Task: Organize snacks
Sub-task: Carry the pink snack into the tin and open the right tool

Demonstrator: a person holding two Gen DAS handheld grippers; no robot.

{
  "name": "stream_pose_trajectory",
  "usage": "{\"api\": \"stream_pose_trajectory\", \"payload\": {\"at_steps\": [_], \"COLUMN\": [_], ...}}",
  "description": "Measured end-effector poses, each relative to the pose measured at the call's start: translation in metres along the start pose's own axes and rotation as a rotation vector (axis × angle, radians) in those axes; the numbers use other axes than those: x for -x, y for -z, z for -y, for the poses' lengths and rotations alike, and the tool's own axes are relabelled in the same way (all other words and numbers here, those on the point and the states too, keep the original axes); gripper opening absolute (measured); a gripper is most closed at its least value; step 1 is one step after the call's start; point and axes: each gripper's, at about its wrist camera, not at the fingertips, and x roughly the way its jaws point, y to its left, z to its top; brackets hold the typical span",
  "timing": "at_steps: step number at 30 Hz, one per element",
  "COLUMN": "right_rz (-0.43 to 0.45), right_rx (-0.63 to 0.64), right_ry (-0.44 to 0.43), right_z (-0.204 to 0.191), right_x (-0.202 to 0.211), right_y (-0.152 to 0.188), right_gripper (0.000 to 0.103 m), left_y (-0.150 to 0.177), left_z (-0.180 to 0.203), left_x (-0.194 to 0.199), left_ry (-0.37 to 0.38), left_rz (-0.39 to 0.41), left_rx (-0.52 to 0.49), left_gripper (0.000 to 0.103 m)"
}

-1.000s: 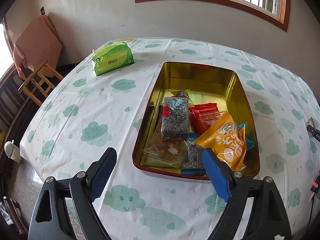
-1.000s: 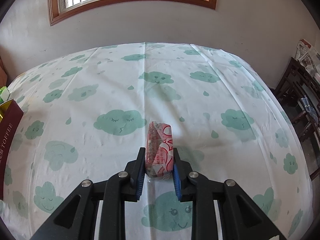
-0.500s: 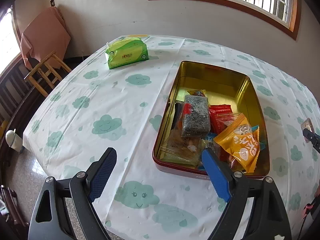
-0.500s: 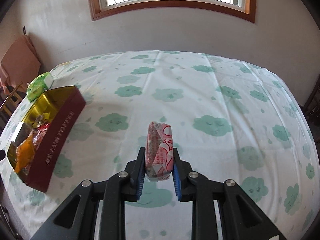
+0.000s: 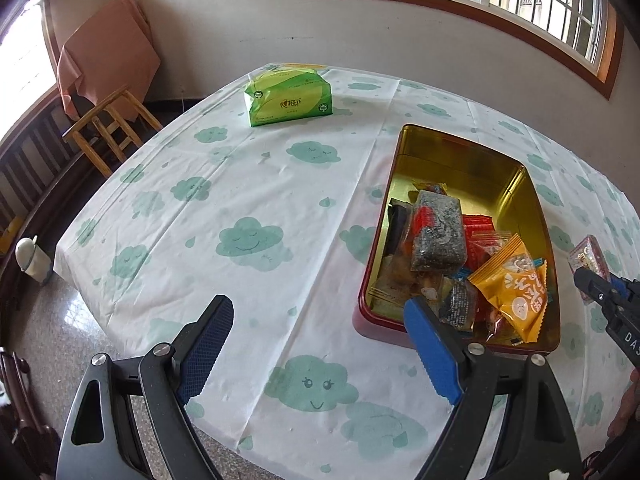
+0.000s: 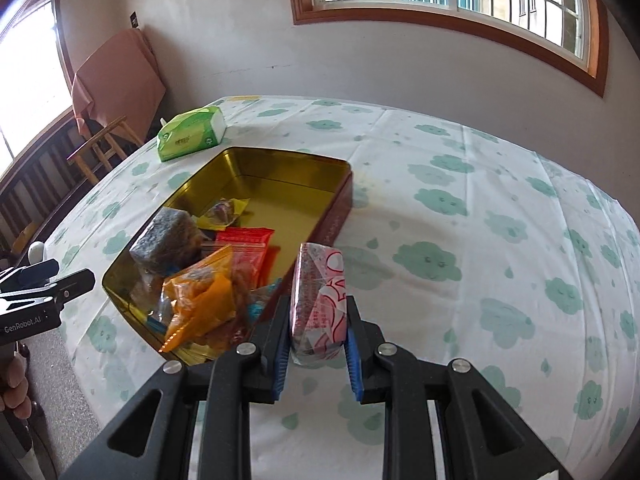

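The right gripper (image 6: 316, 344), fingers clamped on a pink snack packet (image 6: 319, 298), has swung from open tabletop (image 6: 460, 240) to the tin (image 6: 280, 158) of snacks' right edge; release comes next. The left gripper (image 5: 316, 344) hangs wide open, empty, near the tabletop's front edge.

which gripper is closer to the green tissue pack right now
Left, though neither is close. The open left gripper hovers over the table's near edge, across bare cloth from the tissue pack. The right gripper, holding a pink snack, sits beyond the tin.
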Motion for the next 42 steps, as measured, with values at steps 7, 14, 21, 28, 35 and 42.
{"api": "stream_pose_trajectory", "payload": {"at_steps": [7,14,21,28,35,42], "right_rz": [-0.028,-0.058,-0.065,-0.059,-0.051,-0.045], "right_rx": [0.065,0.088,0.093,0.082,0.052,0.043], "right_ry": [-0.03,-0.059,-0.056,-0.044,-0.034,-0.004], "right_z": [-0.039,-0.065,-0.076,-0.077,-0.075,-0.074], "right_x": [-0.009,-0.023,-0.034,-0.046,-0.052,-0.05], "right_y": [-0.003,-0.006,-0.006,-0.01,-0.014,-0.015], "right_gripper": [0.024,0.024,0.024,0.024,0.026,0.049], "left_y": [-0.001,0.002,0.003,0.005,0.007,0.009], "left_z": [-0.02,-0.029,-0.035,-0.035,-0.029,-0.021], "left_x": [0.0,-0.004,-0.004,-0.006,-0.007,-0.006], "left_ry": [-0.012,-0.012,-0.011,-0.007,0.0,0.009], "left_rz": [0.0,-0.009,-0.01,-0.024,-0.033,-0.04], "left_rx": [0.037,0.054,0.061,0.055,0.039,0.023], "left_gripper": [0.085,0.085,0.085,0.085,0.085,0.085]}}
